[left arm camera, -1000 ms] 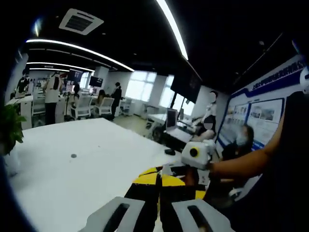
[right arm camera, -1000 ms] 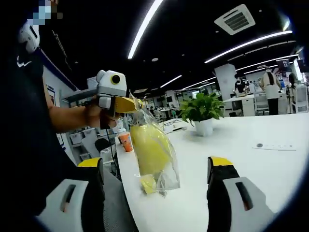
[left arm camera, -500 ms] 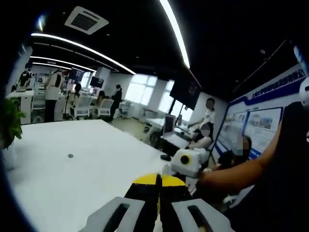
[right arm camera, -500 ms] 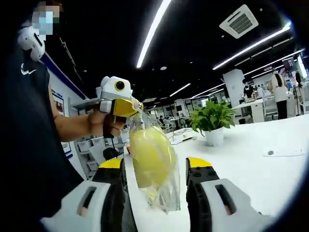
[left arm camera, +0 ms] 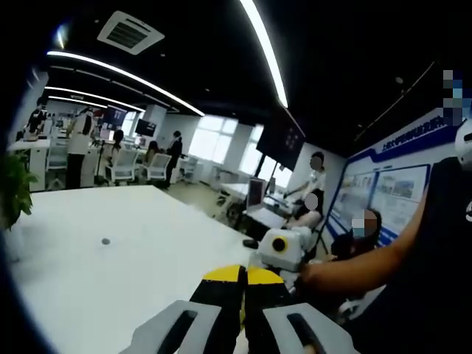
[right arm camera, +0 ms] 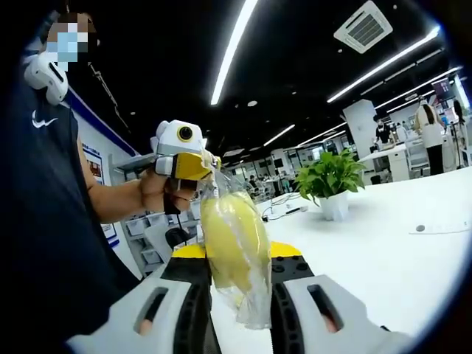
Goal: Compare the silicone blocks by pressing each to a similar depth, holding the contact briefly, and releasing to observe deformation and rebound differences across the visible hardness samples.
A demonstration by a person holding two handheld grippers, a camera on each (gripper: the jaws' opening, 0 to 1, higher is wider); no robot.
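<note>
Yellow block in a clear bag (right arm camera: 234, 251) hangs from the left gripper (right arm camera: 210, 164), jaws pinching the bag's top at 11 o'clock, evidently to steady it while the right gripper (right arm camera: 237, 258) squeezes its middle above the white table (right arm camera: 383, 251).

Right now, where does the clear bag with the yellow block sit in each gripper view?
Left gripper view: hidden behind the shut left claw; I cannot make it out.
Right gripper view: clear bag at centre, hanging from the left claw, with the right claw closed around it.
Shared landmark: white table.
</note>
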